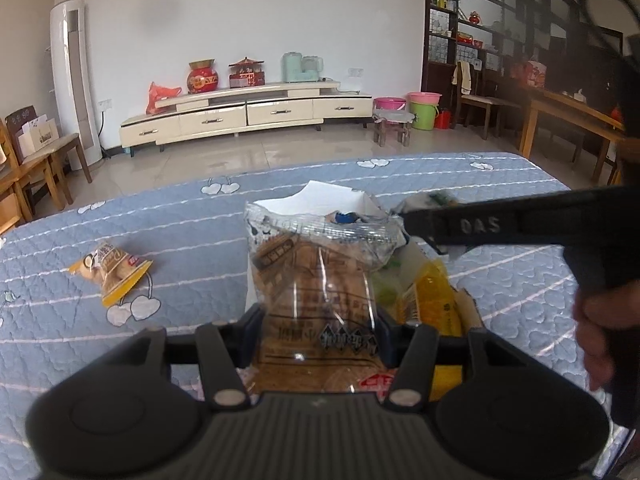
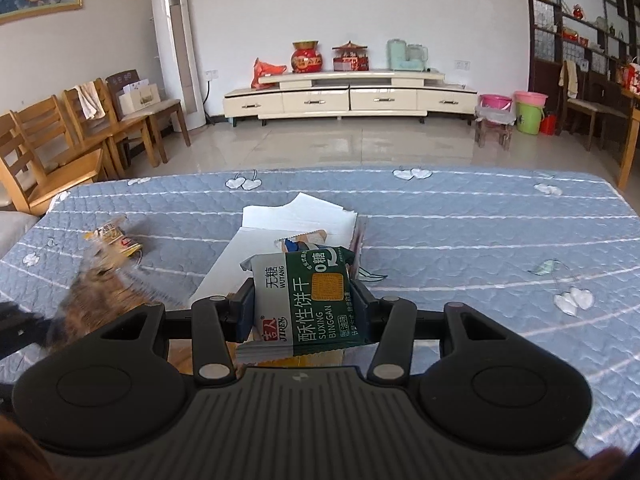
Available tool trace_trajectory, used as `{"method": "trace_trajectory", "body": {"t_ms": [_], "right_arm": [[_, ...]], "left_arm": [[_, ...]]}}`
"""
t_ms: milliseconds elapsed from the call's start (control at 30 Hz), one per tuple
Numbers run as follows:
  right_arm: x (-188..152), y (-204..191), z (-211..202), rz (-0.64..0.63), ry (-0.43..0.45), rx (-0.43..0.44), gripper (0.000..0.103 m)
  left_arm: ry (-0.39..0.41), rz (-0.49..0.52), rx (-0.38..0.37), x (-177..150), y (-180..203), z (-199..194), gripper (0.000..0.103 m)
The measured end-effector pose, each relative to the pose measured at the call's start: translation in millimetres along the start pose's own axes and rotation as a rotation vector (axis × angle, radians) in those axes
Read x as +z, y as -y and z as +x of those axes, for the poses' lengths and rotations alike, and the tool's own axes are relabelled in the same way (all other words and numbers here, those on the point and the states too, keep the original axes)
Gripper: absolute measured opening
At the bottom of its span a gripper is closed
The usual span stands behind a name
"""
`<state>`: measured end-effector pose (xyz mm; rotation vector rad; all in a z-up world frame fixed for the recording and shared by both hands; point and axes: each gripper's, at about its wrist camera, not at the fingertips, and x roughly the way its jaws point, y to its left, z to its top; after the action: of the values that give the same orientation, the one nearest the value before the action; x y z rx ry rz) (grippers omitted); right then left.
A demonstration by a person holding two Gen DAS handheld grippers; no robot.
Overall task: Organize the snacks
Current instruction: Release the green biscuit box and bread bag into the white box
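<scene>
In the left wrist view my left gripper (image 1: 320,316) is shut on a clear and brown snack packet (image 1: 316,276), held just in front of a white box (image 1: 340,196). Yellow packets (image 1: 432,292) lie in the box. My right gripper (image 1: 412,220) reaches in from the right, over the box. In the right wrist view, the right gripper (image 2: 304,296) is shut on a green and white biscuit packet (image 2: 308,304) above the white box (image 2: 280,216). The left gripper's brown packet (image 2: 104,292) shows blurred at the left. A yellow snack packet (image 1: 108,272) lies loose on the cover.
A blue quilted cover (image 2: 480,240) with heart prints spreads over the table. Wooden chairs (image 2: 60,140) stand past its left edge. A wooden table (image 1: 568,112) stands to the right. A cream cabinet (image 2: 348,96) lines the far wall.
</scene>
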<state>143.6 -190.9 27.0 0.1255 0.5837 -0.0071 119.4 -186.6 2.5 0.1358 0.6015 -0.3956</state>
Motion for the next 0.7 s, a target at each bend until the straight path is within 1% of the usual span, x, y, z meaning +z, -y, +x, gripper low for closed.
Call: {"method": "trace_trajectory", "body": {"t_ms": [67,100,133,200,300,367,467,533,600,667,700], "right_arm": [[0,2,8,0.012,0.016,0.011,0.074],[1,3,10,0.019,0.020,0.022,0.088],[1,3,10,0.026,0.029,0.022,0.091],[0,4,3,0.024,0.050,0.014,0.091],[-4,4,-18,0.022,0.088,-0.020,0.093],[-7,7,-33,0.025,0.112,-0.038,0.099],[-13,11,-54,0.027,0.135,-0.065,0.101],[-17,12,-65,0.029,0.147,-0.095,0.103],[-20,13,-73,0.033,0.158,-0.122,0.103],[-25,13,-80,0.013,0.155,-0.165,0.103],[-27,13,-82,0.006,0.148,-0.176,0.103]], "left_arm": [[-0.003,-0.003,-0.001,1,0,2,0.055],[-0.003,0.000,-0.004,1,0,3,0.055],[-0.002,0.003,-0.007,2,1,4,0.055],[-0.003,0.008,-0.016,3,4,6,0.055],[-0.002,0.013,-0.043,8,8,14,0.055],[-0.006,0.019,-0.063,13,14,20,0.055],[-0.009,0.015,-0.092,24,20,33,0.056],[-0.025,-0.013,-0.114,31,22,42,0.062],[-0.038,-0.020,-0.094,33,25,45,0.088],[-0.029,-0.007,-0.063,31,28,38,0.095],[-0.030,-0.001,-0.045,30,30,35,0.097]]}}
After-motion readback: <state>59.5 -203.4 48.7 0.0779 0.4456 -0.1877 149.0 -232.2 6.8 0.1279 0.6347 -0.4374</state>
